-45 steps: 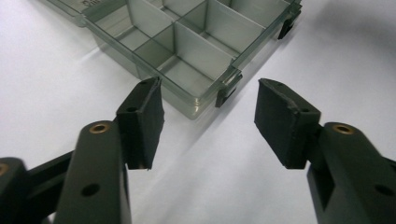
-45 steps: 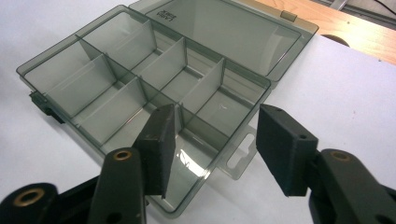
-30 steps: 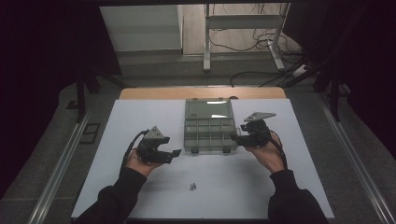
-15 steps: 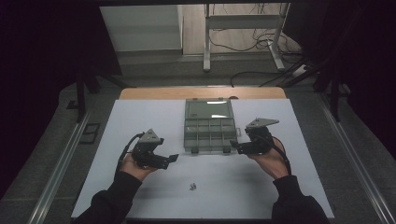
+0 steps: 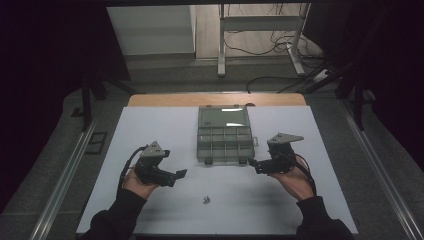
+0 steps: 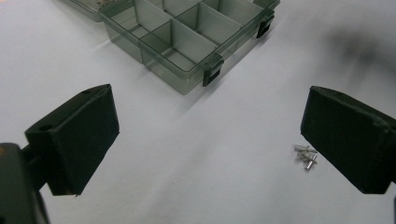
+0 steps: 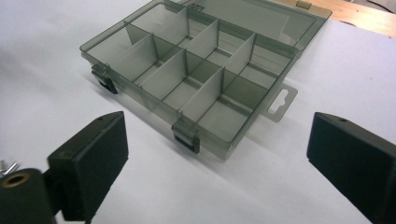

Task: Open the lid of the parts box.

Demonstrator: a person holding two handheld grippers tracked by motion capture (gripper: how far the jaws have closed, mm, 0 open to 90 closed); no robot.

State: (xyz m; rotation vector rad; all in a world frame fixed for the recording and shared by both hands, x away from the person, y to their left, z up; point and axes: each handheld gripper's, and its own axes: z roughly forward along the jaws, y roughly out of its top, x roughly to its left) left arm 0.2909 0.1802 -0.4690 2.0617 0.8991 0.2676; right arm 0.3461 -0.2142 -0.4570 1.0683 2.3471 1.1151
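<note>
Left gripper [image 5: 179, 174] and right gripper [image 5: 253, 162], both wide open and empty; screws [image 5: 205, 199] lie unsorted beside the empty organizer box [image 5: 224, 142].

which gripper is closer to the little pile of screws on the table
Left. The left gripper hangs just up-left of the screws; the right gripper sits farther off, by the organiser box.

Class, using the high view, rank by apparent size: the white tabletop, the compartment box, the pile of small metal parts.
1. Tabletop, largest.
2. Box, open, mid-table.
3. Metal parts, a tiny cluster near the front edge.
No close calls here.
</note>
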